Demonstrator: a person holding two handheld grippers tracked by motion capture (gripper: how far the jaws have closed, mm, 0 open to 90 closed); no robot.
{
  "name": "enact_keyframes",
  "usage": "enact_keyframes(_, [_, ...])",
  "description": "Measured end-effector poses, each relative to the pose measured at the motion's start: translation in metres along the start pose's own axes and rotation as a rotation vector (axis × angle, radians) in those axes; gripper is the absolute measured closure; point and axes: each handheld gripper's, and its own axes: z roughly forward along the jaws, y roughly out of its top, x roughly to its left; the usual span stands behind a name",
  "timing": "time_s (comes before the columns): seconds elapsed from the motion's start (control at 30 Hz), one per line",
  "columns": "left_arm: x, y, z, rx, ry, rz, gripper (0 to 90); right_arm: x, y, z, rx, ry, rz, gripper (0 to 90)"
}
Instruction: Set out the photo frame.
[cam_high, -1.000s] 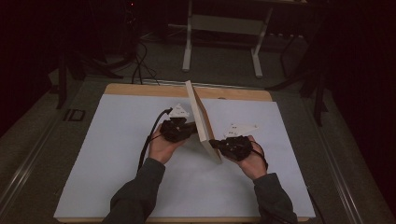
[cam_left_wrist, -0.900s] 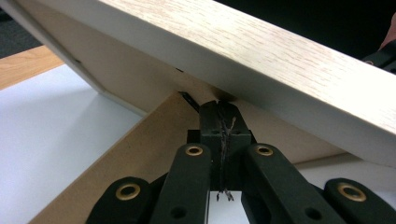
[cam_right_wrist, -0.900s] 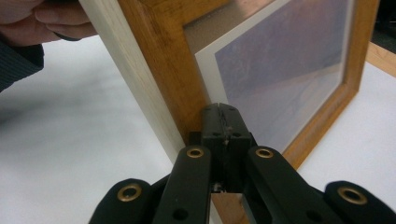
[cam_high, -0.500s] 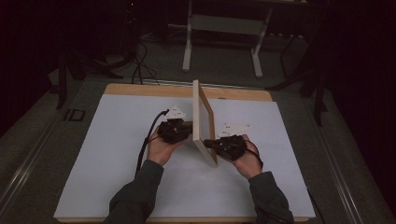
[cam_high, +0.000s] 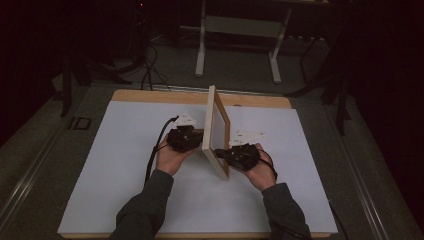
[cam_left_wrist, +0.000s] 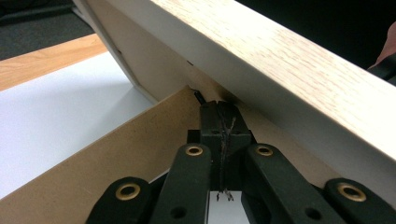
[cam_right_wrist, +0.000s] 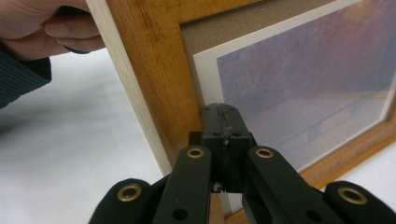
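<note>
Picture frame (cam_high: 216, 131) stands on edge near table (cam_high: 125, 150) centre, running roughly 12 to 6 o'clock in the high view, top leaning slightly toward 1 o'clock. Its near lower corner touches the white sheet (cam_high: 100, 190).

My left fingers (cam_high: 192, 141) are at the frame's 9 o'clock side, against its back. In the left gripper view the tips (cam_left_wrist: 223, 122) are pressed together, nosed into the corner where the brown backing stand (cam_left_wrist: 116, 158) meets the pale wood edge (cam_left_wrist: 280, 70). Jaws look closed flat; can't tell whether they pinch the stand or just push on it.

My right fingers (cam_high: 226, 153) are at the frame's 3 o'clock side, on its front. In the right gripper view the tips (cam_right_wrist: 223, 122) are closed together and sit against the inner edge of the brown moulding (cam_right_wrist: 149, 84), right where the white mat (cam_right_wrist: 210, 70) begins. The print (cam_right_wrist: 303, 79) is bluish-purple, spreading toward 2 o'clock of the tips. My left hand (cam_right_wrist: 51, 28) shows past the frame at 10 o'clock.

Both grey plates sit on top of the grippers; the left cable (cam_high: 155, 150) trails toward 7 o'clock.
</note>
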Motion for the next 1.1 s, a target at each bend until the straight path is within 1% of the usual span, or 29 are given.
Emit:
enact_keyframes(0.23, [0.005, 0.002, -0.001, 0.007, 0.012, 0.012, 90.0, 0.000, 0.004, 0.007, -0.010, 0.005, 0.016, 90.0])
enact_keyframes(0.3, [0.006, 0.002, -0.001, 0.004, 0.014, 0.009, 90.0, 0.001, 0.005, 0.009, -0.011, 0.002, 0.018, 90.0])
enact_keyframes(0.4, [0.010, 0.001, 0.000, -0.006, -0.002, -0.011, 90.0, 0.001, 0.006, 0.011, -0.017, 0.003, 0.027, 90.0])
enact_keyframes(0.5, [0.011, 0.001, 0.000, -0.012, -0.008, -0.015, 90.0, 0.000, 0.006, 0.012, -0.027, 0.005, 0.038, 90.0])
enact_keyframes(0.67, [0.011, 0.001, 0.000, -0.017, -0.006, -0.015, 90.0, 0.001, 0.005, 0.013, -0.030, 0.002, 0.033, 90.0])
enact_keyframes(0.7, [0.011, 0.001, 0.000, -0.016, -0.006, -0.022, 90.0, 0.001, 0.006, 0.013, -0.028, -0.001, 0.029, 90.0])
enact_keyframes(0.83, [0.013, 0.000, -0.001, -0.015, 0.007, -0.029, 84.5, 0.004, 0.004, 0.012, -0.013, 0.002, 0.003, 89.9])
enact_keyframes(0.9, [0.013, 0.000, -0.002, -0.015, 0.018, -0.031, 82.3, 0.005, 0.004, 0.012, -0.007, -0.007, -0.010, 89.3])
enact_keyframes(0.97, [0.013, 0.001, -0.003, -0.013, 0.036, -0.032, 79.6, 0.005, 0.004, 0.011, -0.004, -0.007, -0.012, 88.4])
enact_keyframes(1.1, [0.014, 0.002, -0.008, -0.026, 0.038, -0.038, 76.1, 0.003, 0.002, 0.009, 0.002, -0.012, -0.013, 86.3])
